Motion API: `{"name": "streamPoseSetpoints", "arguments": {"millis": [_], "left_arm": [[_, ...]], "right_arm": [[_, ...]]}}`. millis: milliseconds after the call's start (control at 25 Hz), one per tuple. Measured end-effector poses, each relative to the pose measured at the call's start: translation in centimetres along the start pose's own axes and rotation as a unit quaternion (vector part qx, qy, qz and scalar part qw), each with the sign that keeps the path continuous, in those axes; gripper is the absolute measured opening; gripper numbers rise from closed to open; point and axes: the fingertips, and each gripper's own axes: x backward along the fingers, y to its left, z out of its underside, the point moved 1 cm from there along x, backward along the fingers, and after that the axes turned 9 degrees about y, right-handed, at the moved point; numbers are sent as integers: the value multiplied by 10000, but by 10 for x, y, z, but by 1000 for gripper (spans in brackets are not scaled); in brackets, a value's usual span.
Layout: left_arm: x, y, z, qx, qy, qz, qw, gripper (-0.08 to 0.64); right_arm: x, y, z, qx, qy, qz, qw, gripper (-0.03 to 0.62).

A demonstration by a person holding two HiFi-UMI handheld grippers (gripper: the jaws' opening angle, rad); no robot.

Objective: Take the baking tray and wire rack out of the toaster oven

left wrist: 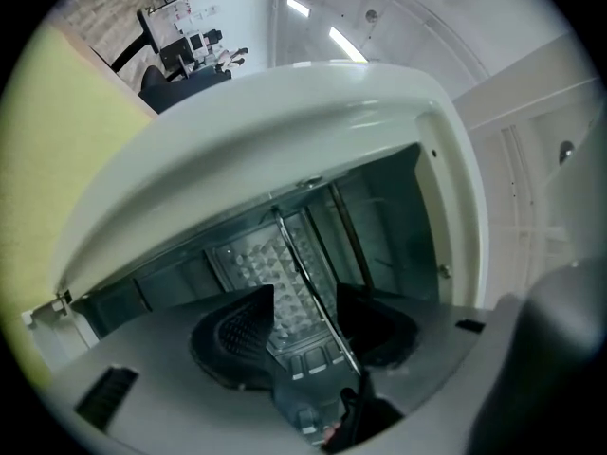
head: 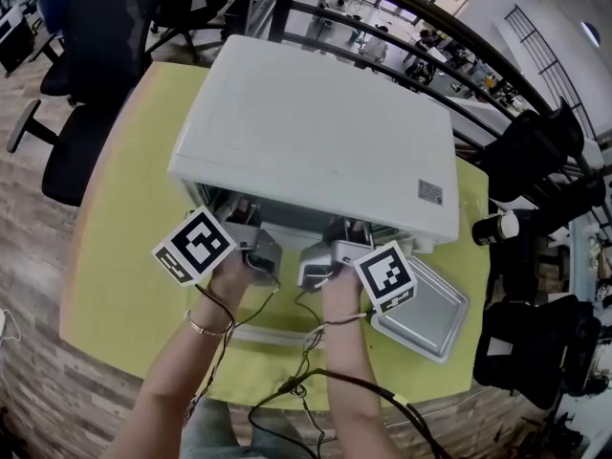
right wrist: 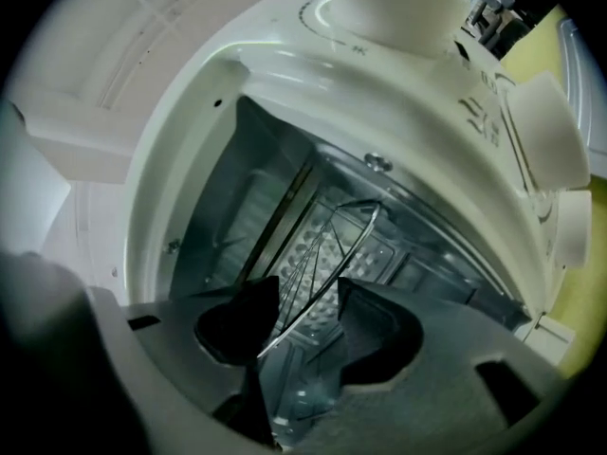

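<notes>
Left gripper and right gripper are both nosed into the mouth of the toaster oven, side by side. From the head view that white box sits on the yellow table. The baking tray is already outside, flat on the table just beside the right gripper, with its long side slanting toward the table's near right corner. The oven's top hides whatever is inside.

Over to the left gripper view: the left gripper has its jaws apart. A thin rod of the wire rack runs lengthwise through the gap, closer to the right-hand jaw, and neither pad presses on it. The rack is inside the oven, above a dimpled metal panel.

Now the right gripper view: the right gripper is likewise parted. The wire rack slants through near the left-hand jaw, unclamped, curving into a rounded bend deeper in. Only this view shows the oven's white knob.
</notes>
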Motion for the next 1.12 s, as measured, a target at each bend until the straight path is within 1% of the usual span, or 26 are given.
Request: {"name": "streamPoseSetpoints", "arguments": {"millis": [120,240,320,440,560,600,680,800,920,960,1040,1080,1120], "left_arm": [[-3,1,-2,11,-37,11,10000,178],[-5,4,-6,-11,-58,-30,10000,172],[-8,4,-8,-17,-71,-25,10000,166],[-10,3,-10,-27,-95,19,9999,154],[-10,1,-10,-29,-137,105,9998,126],[-10,0,-11,-40,-148,129,9998,113],[-10,-2,-11,-73,-159,159,9997,88],[-10,-4,-13,-128,-181,172,9996,59],[-9,-4,-13,-107,-201,191,9996,55],[-9,-4,-13,-90,-205,203,9995,54],[-9,-4,-13,-73,-202,208,9996,51],[-9,-4,-12,-69,-197,202,9996,51],[-9,-4,-12,-65,-191,194,9996,49]], "right_arm": [[-4,0,-1,-3,-6,-37,10000,169],[-7,-3,0,-74,-5,127,9999,155],[-11,-2,-2,-64,-26,112,9999,149],[-16,3,-6,7,-69,-69,10000,122],[-14,-1,-4,-13,-73,42,10000,80],[-15,0,-5,5,-79,2,10000,70],[-16,1,-5,23,-83,-53,9999,67],[-13,-5,-3,-41,-61,162,9998,64],[-11,-7,-2,-85,-42,260,9996,60],[-12,-6,-2,-88,-41,234,9997,60],[-14,-2,-4,-57,-56,32,10000,58],[-14,-2,-4,-57,-56,26,10000,58],[-13,-4,-3,-81,-48,119,9999,57]]}}
